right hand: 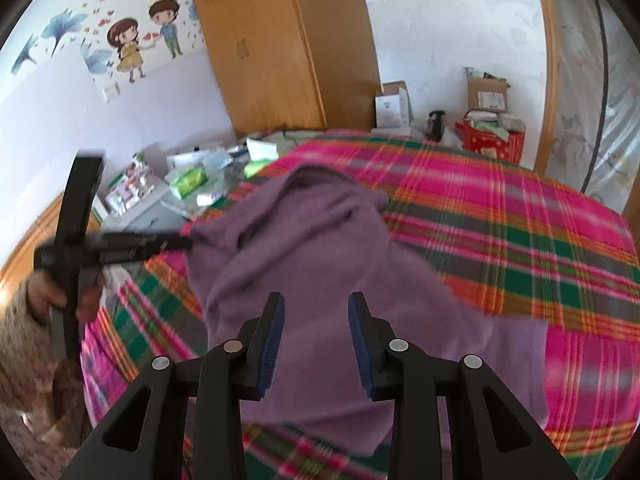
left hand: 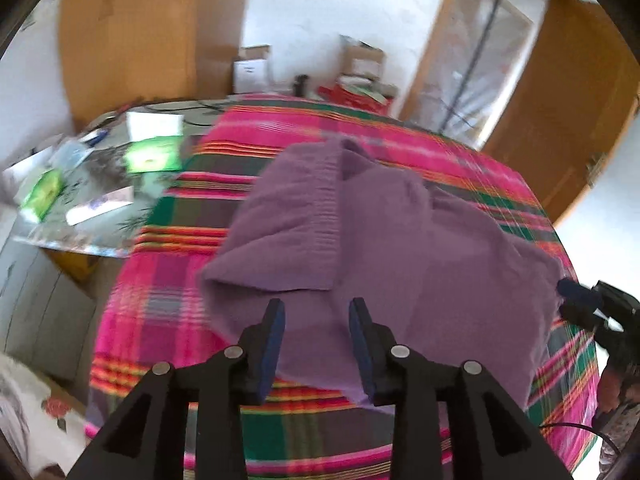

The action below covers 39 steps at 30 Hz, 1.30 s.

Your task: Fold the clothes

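Note:
A purple knit sweater [left hand: 360, 224] lies partly folded on a pink, green and orange plaid bedspread [left hand: 168, 320]; it also shows in the right wrist view [right hand: 320, 264]. My left gripper [left hand: 317, 308] is open and empty, just above the sweater's near edge. In the right wrist view the left gripper [right hand: 184, 242] reaches the sweater's left edge; whether it grips there is unclear. My right gripper [right hand: 316, 304] is open and empty above the sweater's near part. It shows at the sweater's right edge in the left wrist view [left hand: 576, 300].
A glass-topped side table [left hand: 80, 184] with green packets, papers and boxes stands left of the bed. Cardboard boxes and a red box [right hand: 492, 140] sit beyond the far edge. A wooden wardrobe [right hand: 276, 44] and a door frame [left hand: 560, 80] stand behind.

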### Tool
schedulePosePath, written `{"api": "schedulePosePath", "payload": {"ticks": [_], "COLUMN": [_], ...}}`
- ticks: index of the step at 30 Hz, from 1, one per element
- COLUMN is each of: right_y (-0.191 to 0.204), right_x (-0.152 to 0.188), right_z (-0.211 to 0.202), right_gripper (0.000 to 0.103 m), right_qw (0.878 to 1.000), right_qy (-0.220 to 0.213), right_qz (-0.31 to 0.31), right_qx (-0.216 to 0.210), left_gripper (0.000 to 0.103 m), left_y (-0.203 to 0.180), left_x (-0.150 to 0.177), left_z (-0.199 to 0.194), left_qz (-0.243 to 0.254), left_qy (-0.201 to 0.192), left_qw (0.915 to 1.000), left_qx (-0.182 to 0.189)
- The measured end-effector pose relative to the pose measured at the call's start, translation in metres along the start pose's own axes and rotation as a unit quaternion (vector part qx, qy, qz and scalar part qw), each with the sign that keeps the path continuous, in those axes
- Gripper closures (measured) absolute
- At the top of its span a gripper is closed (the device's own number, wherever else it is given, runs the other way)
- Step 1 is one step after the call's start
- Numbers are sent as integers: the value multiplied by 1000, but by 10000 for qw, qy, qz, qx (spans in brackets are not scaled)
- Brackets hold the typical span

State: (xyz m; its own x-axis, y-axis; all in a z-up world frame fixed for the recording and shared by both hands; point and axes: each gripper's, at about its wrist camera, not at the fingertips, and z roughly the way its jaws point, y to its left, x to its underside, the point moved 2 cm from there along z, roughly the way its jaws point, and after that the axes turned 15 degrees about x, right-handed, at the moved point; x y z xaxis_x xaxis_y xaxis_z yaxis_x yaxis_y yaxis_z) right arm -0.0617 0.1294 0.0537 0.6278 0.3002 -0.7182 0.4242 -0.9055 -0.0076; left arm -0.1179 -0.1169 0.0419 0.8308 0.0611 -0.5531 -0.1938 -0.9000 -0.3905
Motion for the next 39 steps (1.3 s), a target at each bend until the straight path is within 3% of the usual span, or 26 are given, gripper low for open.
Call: {"api": "schedulePosePath", "payload": {"ticks": [7, 9, 16, 26, 29, 32, 36, 39], "right_y": [44, 54, 70, 83, 83, 85, 85, 78], "right_x": [27, 32, 44, 61, 64, 66, 70, 70], "right_z": [3, 6, 13, 19, 21, 21, 20, 17], "right_gripper": [64, 63, 60, 59, 59, 60, 65, 88], "right_qw": [9978, 9962, 9931, 9856, 9838, 9809, 9780, 9799], "right_qy": [91, 127, 218, 176, 185, 134, 55, -1], "right_qz": [-632, -848, -1153, -1604, -1673, -1774, -1857, -1679], "right_qx": [-181, -175, 10, 506, 623, 780, 946, 1079], "left_gripper": [69, 68, 62, 59, 69, 93, 98, 98], "left_y": [-19, -21, -20, -16, -17, -22, -19, -14], "left_x": [3, 3, 5, -1, -4, -6, -15, -22], "left_z": [39, 48, 67, 67, 67, 64, 53, 42], "left_qz": [282, 432, 536, 232, 143, 125, -90, -223], "left_qy": [693, 807, 970, 953, 953, 886, 667, 472], "left_qw": [9970, 9947, 9873, 9882, 9898, 9922, 9956, 9974], "left_qx": [-183, -468, -1136, -1176, -1049, -872, -656, -491]}}
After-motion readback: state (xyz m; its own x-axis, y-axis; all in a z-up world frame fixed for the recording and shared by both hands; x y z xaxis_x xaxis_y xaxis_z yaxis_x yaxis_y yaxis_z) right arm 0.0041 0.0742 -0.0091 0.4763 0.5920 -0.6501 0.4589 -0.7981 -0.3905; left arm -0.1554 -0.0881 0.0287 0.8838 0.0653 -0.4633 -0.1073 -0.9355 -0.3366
